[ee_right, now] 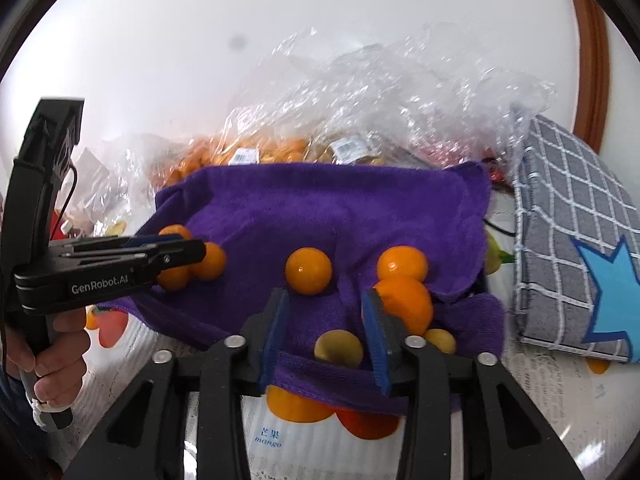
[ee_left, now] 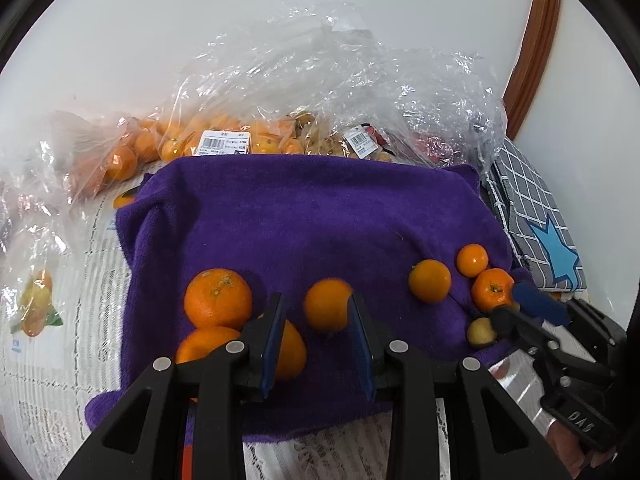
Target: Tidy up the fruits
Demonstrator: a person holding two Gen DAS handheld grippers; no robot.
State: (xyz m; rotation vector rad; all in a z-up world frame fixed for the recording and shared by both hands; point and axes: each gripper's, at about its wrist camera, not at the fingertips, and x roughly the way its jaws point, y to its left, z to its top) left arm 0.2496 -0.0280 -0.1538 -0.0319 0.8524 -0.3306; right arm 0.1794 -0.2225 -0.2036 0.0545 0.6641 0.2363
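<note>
A purple towel (ee_left: 320, 216) carries loose oranges. My left gripper (ee_left: 317, 305) stands open by a narrow gap, nothing between its pads. A blurred orange (ee_left: 326, 304) lies just past its tips, against the right fingertip. Two bigger oranges (ee_left: 218, 298) sit to its left. From the right wrist view, the left gripper (ee_right: 196, 250) shows side-on among those oranges. My right gripper (ee_right: 323, 300) is open, with a small yellow fruit (ee_right: 338, 348) loose between its fingers, touching neither pad. An orange (ee_right: 406, 304) rests against its right finger. The right gripper (ee_left: 508, 304) sits at the towel's right edge beside three small oranges (ee_left: 430, 286).
Clear plastic bags (ee_left: 280, 92) of oranges and other fruit are heaped behind the towel against a white wall. A grey checked cloth (ee_right: 572, 248) with a blue star lies to the right. A tablecloth (ee_left: 52, 368) printed with fruit pictures covers the table. A hand (ee_right: 52, 360) grips the left handle.
</note>
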